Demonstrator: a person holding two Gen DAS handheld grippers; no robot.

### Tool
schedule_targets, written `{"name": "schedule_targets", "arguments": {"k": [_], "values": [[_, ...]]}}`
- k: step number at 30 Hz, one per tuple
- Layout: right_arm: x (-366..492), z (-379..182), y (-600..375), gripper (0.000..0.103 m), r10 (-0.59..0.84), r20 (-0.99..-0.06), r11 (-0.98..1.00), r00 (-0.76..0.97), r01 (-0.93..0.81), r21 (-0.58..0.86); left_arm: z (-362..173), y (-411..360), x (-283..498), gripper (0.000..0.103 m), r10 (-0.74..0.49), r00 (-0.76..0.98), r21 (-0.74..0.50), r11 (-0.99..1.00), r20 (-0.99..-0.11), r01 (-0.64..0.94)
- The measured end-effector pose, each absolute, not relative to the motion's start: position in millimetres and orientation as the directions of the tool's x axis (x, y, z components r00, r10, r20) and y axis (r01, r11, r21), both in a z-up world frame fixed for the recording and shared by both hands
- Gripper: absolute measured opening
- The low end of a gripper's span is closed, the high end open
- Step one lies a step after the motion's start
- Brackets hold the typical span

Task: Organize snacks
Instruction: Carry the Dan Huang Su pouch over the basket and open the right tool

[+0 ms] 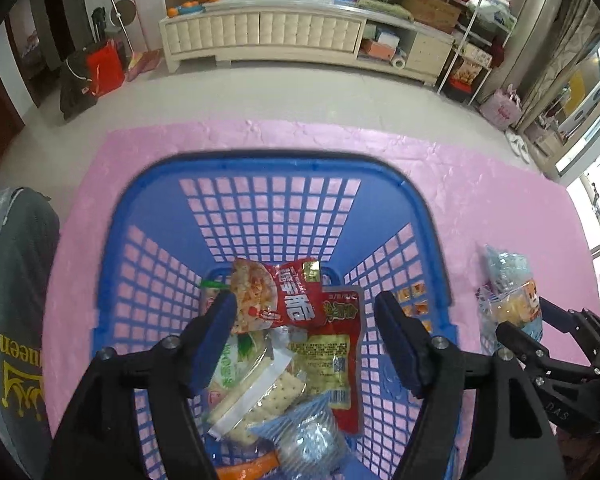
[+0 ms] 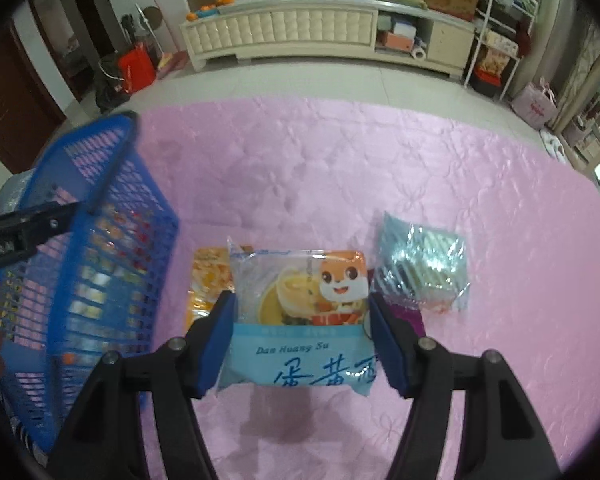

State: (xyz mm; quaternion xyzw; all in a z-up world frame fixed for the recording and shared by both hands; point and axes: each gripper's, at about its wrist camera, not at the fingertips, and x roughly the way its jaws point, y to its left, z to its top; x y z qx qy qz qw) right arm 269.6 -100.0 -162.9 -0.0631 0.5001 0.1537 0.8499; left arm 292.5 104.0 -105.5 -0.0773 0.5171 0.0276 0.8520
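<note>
A blue mesh basket point(image 1: 268, 160) stands on the pink cloth and holds several snack packets. A red noodle packet point(image 1: 284, 300) lies on top of a cracker pack point(image 1: 260, 392) and a red-and-yellow packet point(image 1: 336, 360). My left gripper point(image 1: 304, 304) hangs open over the basket, its pads clear of the red packet. Right of the basket point(image 2: 100, 184), my right gripper point(image 2: 300, 300) is shut on a light blue pastry packet point(image 2: 296, 320), held above the cloth with its shadow beneath. That packet point(image 1: 516, 304) also shows at the right edge of the left wrist view.
On the pink cloth point(image 2: 340, 160) lie an orange packet point(image 2: 208, 276), a clear blue wafer packet point(image 2: 424, 272) and a purple packet point(image 2: 408, 316). A grey fabric item with yellow print point(image 1: 16, 300) sits left of the basket. A white cabinet point(image 2: 320, 28) stands across the floor.
</note>
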Motion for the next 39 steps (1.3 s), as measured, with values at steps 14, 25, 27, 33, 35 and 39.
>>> {"name": "schedule_targets", "arguments": {"k": [14,25,27,33,35,39], "values": [[233.0,-87.6,-28.6,0.069,0.307,-0.803,0.884,0.512,-0.465,0.041,-45.3,164.1,220.0,0.069,0.000,0.583,-0.121,0.978,-0.812,-0.168],[220.2,-97.1,54.8,0.069,0.357,-0.823,0.814,0.442,-0.579,0.042,-55.2,210.1,174.5,0.069,0.068,0.564,-0.080,0.969,-0.823,-0.234],[224.8,-104.8,68.9,0.069,0.352,-0.831,0.812,0.430,-0.582,0.043,-56.8,216.2,165.9,0.069,0.081,0.565,-0.062,0.971,-0.821,-0.230],[229.0,-134.0,98.6,0.069,0.324,-0.878,0.819,0.352,-0.569,0.074,-72.9,236.3,161.4,0.069,0.059,0.553,-0.099,0.963,-0.831,-0.252],[224.9,-142.1,106.6,0.069,0.305,-0.883,0.805,0.356,-0.591,0.040,-78.5,240.7,159.6,0.069,0.034,0.558,-0.133,0.958,-0.829,-0.256],[223.9,-161.7,112.5,0.069,0.279,-0.903,0.811,0.326,-0.584,0.040,-88.4,237.8,159.9,0.069,0.027,0.549,-0.132,0.960,-0.835,-0.249]]}}
